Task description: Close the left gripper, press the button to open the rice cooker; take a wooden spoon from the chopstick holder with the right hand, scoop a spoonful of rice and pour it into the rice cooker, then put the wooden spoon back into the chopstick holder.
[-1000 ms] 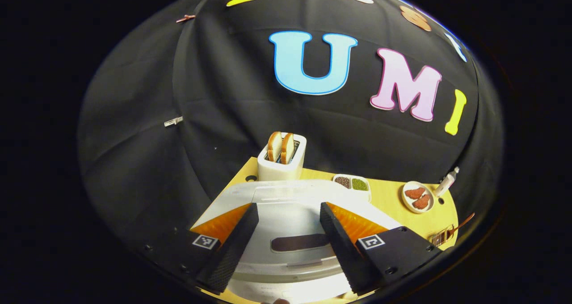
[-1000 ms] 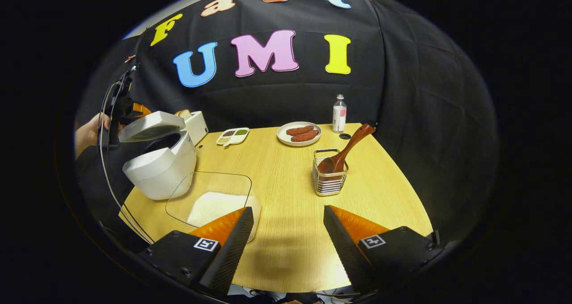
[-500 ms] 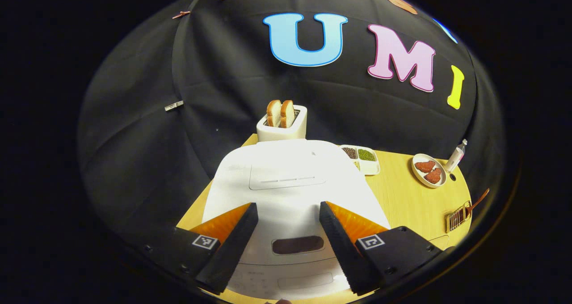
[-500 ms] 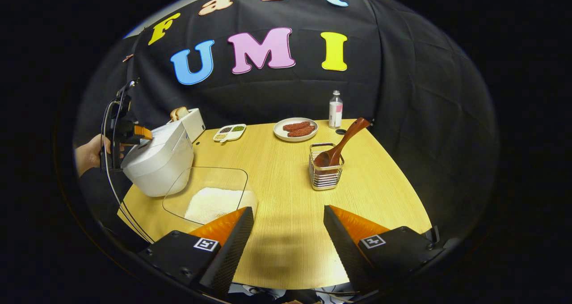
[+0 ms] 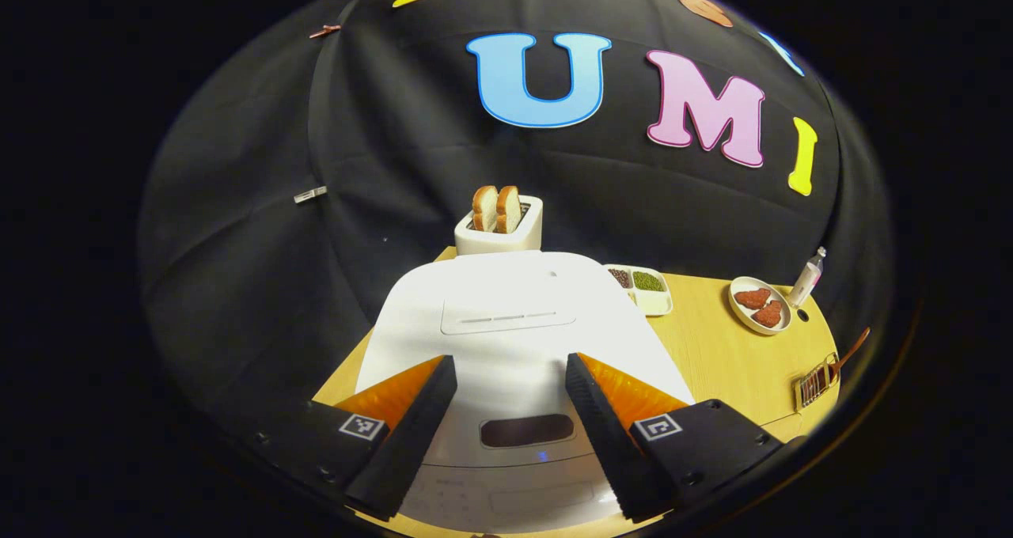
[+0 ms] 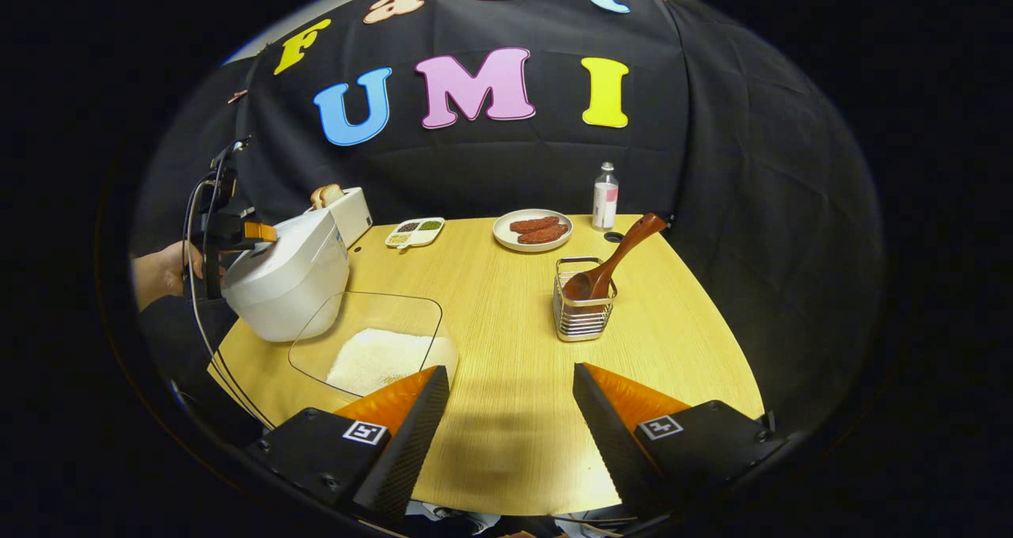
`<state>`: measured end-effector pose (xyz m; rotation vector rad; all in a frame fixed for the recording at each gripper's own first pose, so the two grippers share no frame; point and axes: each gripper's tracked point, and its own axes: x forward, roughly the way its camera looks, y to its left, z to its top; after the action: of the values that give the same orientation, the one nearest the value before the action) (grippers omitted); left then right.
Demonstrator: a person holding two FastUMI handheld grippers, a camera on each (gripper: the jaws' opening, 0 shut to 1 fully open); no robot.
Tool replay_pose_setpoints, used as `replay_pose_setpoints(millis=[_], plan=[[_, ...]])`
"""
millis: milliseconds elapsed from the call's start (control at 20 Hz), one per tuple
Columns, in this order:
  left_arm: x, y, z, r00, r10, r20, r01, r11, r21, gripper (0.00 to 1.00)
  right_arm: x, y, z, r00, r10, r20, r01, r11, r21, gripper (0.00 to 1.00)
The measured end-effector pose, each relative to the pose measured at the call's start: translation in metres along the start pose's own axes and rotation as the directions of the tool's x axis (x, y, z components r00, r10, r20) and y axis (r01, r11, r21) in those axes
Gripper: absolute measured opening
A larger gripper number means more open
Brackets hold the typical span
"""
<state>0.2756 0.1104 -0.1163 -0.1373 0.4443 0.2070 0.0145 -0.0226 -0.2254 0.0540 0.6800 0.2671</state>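
Observation:
The white rice cooker [image 5: 506,316] lies right under my left gripper [image 5: 510,361], lid down, with a dark window [image 5: 526,431] near its front. That gripper is open and holds nothing. The right gripper view has the cooker [image 6: 289,277] at the table's left, with the left gripper [image 6: 245,233] at its front top edge, held by a hand [image 6: 162,269]. The wooden spoon [image 6: 621,253] leans in the wire chopstick holder [image 6: 584,316]. A glass tray of rice [image 6: 380,356] sits beside the cooker. My right gripper [image 6: 510,369] hovers open over the table's near edge.
A toaster with bread [image 5: 500,225] stands behind the cooker. Along the back of the wooden table [image 6: 506,427] are a divided dish of beans [image 6: 414,232], a plate of meat [image 6: 532,229] and a small bottle [image 6: 605,198]. Cables hang from the left gripper.
The cooker's lid, raised a second ago, has come down and is shut. My left gripper stays open above it. The right gripper has hardly moved.

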Motion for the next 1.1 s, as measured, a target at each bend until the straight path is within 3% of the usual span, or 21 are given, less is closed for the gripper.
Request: replay_pose_setpoints(millis=[300,500,600,750,900,1100], plan=[[-0.052,-0.017,0.006,0.995,0.03,0.094,-0.021,0.996,-0.092,0.96,0.011,-0.012,0.02,0.999,0.023,0.026,-0.021,0.997,-0.067,0.99],[-0.123,-0.038,0.013,0.974,0.033,0.223,-0.021,0.998,-0.055,0.95,0.011,-0.015,0.062,0.993,0.069,0.099,-0.061,0.995,-0.079,0.99],[-0.158,-0.042,0.009,0.963,0.059,0.261,-0.051,0.998,-0.035,0.95,0.005,-0.023,0.088,0.986,0.055,0.155,-0.039,0.994,-0.107,0.99],[-0.207,-0.067,0.001,0.953,0.018,0.302,0.001,0.998,-0.061,0.95,-0.016,-0.018,0.121,0.969,0.057,0.241,-0.023,0.99,-0.14,0.99],[-0.244,-0.075,-0.008,0.948,0.004,0.318,0.008,0.999,-0.037,0.95,-0.046,-0.005,0.131,0.956,0.043,0.291,-0.003,0.991,-0.137,0.99],[-0.288,-0.088,-0.001,0.918,-0.073,0.389,0.047,0.996,0.076,0.95,-0.09,0.015,0.119,0.947,-0.011,0.322,0.048,0.993,-0.106,0.99]])
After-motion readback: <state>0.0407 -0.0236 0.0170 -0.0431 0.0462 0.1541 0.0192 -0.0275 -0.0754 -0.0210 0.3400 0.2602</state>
